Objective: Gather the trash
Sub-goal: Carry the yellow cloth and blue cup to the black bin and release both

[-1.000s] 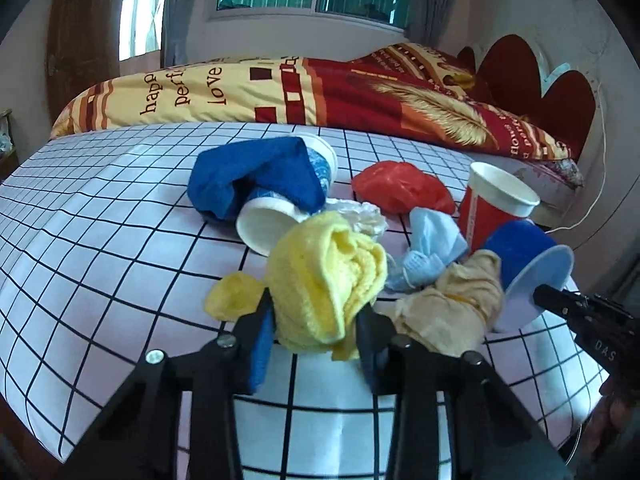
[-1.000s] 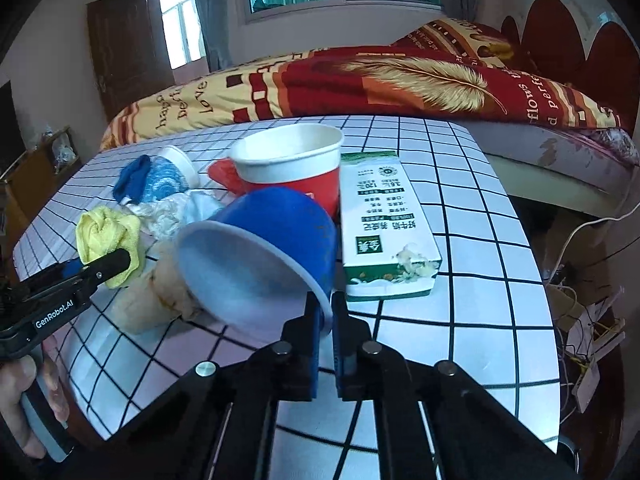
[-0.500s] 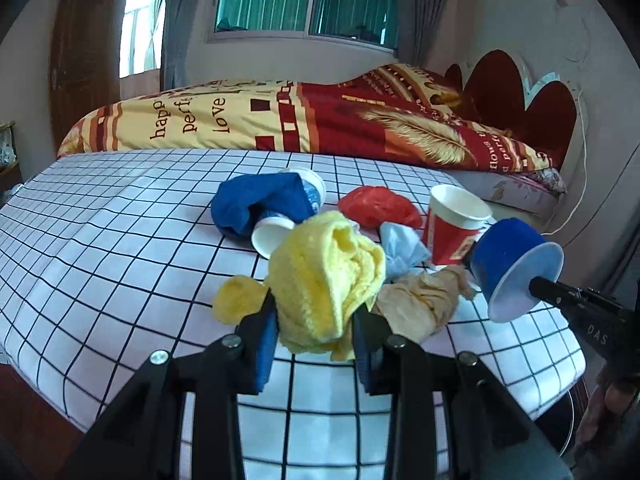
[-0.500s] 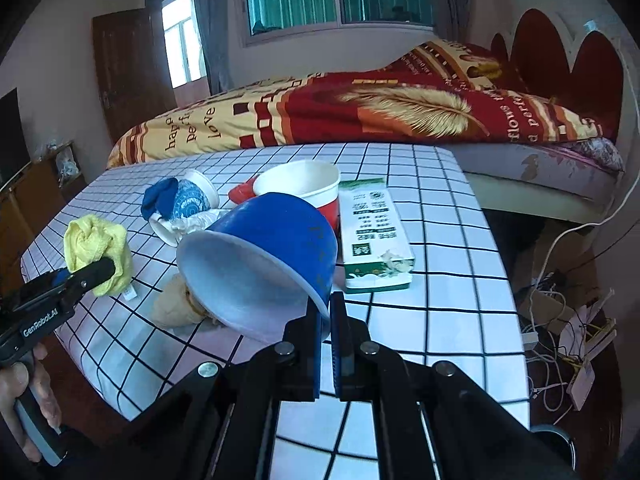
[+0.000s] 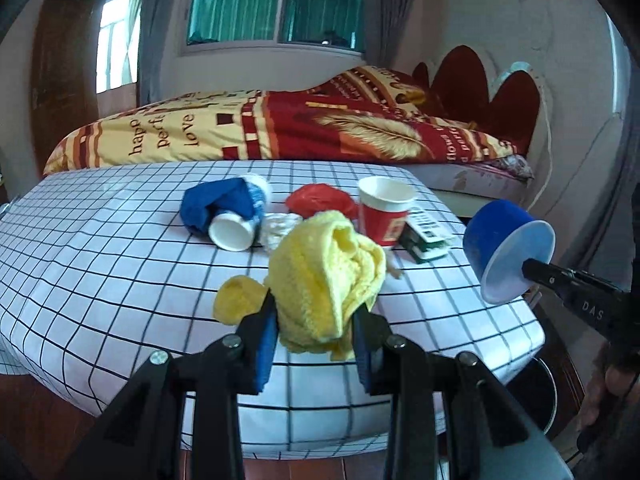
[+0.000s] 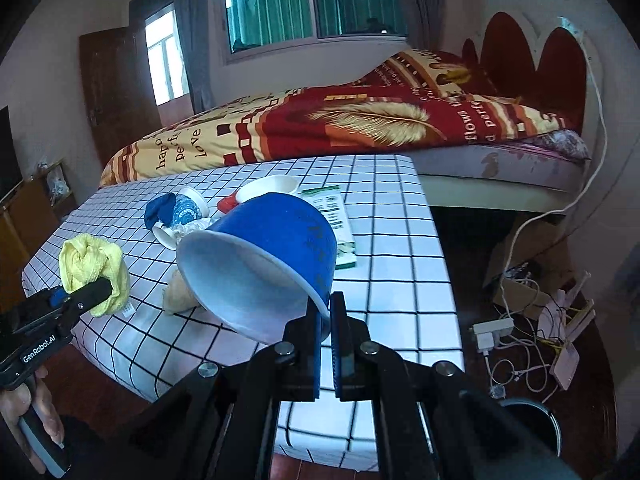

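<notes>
Both claws lifted back from table [image 5: 120, 248] edge | left claw [image 5: 316, 344] clamps yellow cloth [image 5: 324, 276] | right claw [image 6: 327, 344] pinches blue bowl [image 6: 264, 256] rim

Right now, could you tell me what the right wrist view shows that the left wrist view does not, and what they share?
Only the right wrist view shows the tangle of cables on the floor and the beige crumpled wad beside the blue bowl. Only the left wrist view shows the small yellow piece on the checked table and the red cup in full. Both show the left gripper clamping the yellow cloth and the right gripper pinching the bowl's rim.
</notes>
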{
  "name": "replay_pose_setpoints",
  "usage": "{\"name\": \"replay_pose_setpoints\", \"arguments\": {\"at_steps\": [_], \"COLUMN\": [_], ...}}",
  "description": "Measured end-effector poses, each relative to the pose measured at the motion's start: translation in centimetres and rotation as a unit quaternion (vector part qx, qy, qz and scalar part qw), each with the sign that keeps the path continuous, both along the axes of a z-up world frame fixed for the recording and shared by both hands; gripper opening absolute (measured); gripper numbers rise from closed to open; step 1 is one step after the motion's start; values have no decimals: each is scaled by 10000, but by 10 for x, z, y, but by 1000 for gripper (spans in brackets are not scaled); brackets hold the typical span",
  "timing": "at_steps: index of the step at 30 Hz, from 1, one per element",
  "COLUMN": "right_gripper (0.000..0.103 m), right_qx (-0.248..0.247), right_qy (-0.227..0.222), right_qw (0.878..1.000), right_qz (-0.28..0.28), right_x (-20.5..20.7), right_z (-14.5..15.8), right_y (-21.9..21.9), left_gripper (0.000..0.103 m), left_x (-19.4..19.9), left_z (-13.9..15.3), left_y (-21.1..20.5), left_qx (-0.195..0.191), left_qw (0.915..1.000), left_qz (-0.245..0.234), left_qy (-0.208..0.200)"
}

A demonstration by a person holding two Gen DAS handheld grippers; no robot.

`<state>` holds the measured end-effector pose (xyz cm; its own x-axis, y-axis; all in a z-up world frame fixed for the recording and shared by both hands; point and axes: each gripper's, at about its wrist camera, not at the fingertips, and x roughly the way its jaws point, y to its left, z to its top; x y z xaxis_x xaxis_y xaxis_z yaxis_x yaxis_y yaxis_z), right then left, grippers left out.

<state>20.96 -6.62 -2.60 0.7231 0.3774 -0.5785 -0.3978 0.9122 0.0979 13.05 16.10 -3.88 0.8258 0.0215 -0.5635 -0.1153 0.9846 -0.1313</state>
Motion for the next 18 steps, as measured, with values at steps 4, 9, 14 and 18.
{"name": "replay_pose_setpoints", "arguments": {"at_steps": [4,9,14,18], "right_gripper": [4,4,4,4], "right_qx": [22,56,106,126], "right_qy": [-42,-88,-123,-126], "right_qw": [9999,9994,9982,9967], "right_qz": [-124,-328,-577,-789], "right_x": [-13,-33,-49,-60], "right_z": [4,8,9,10], "right_y": [-18,-45,-72,-93], "left_gripper": [34,34,34,34], "left_x": [-6,-11,-17,-17], "left_z": [6,10,13,15], "left_y": [-18,-42,-66,-86], "left_qx": [30,62,94,117], "left_qw": [9998,9990,9972,9954], "left_qz": [-169,-436,-727,-943], "left_qy": [-67,-104,-134,-148]}}
